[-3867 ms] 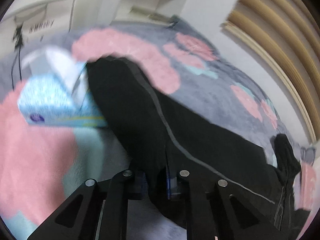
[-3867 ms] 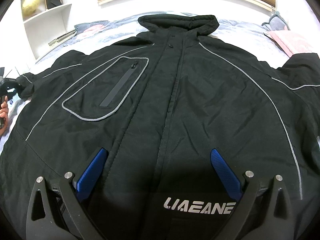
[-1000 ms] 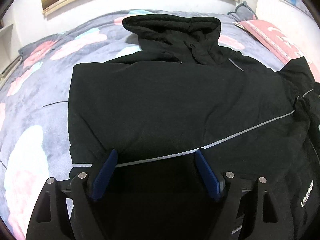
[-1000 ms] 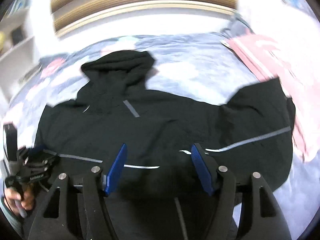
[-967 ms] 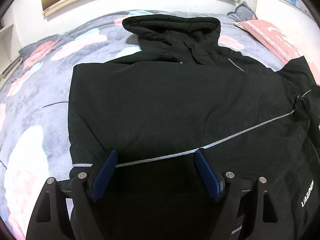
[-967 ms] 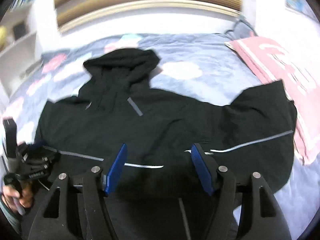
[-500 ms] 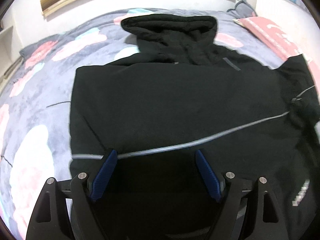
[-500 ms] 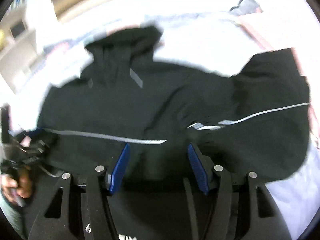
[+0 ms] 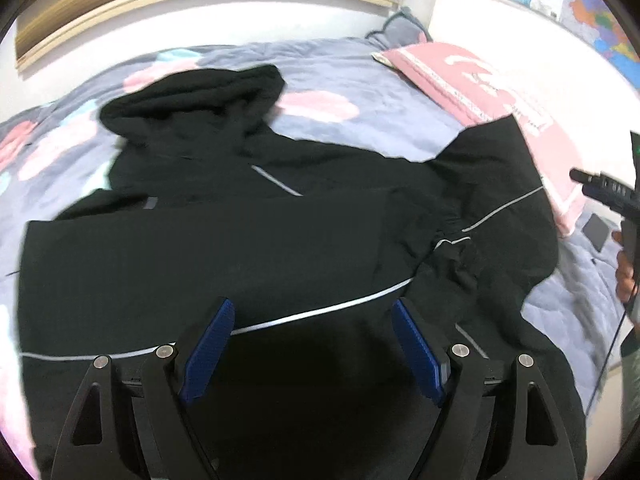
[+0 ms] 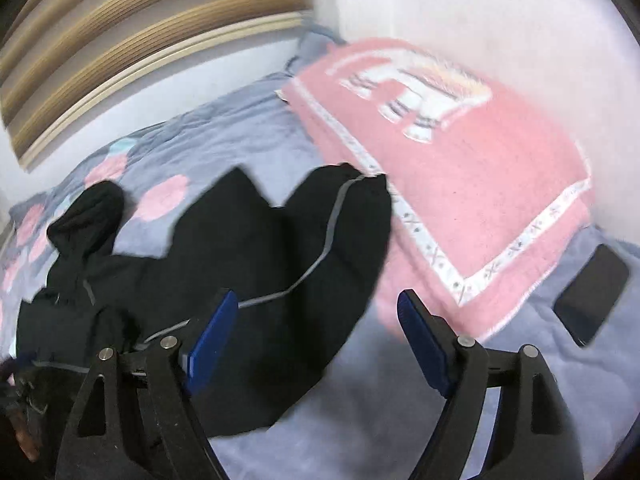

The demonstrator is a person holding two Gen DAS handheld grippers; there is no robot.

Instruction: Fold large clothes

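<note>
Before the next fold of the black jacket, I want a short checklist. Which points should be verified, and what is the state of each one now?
1. Right gripper open with nothing between its jaws: ok; they have just been opening.
2. Left gripper open, no cloth pinched: ok.
3. One sleeve folded across the black jacket: ok.
4. Other sleeve folded in: not ok, it lies spread out towards the pink pillow.
5. Sleeve free of the pillow: cannot tell, its end meets the pillow's edge in both views.
6. Hood flat: not ok, it looks bunched.
</note>
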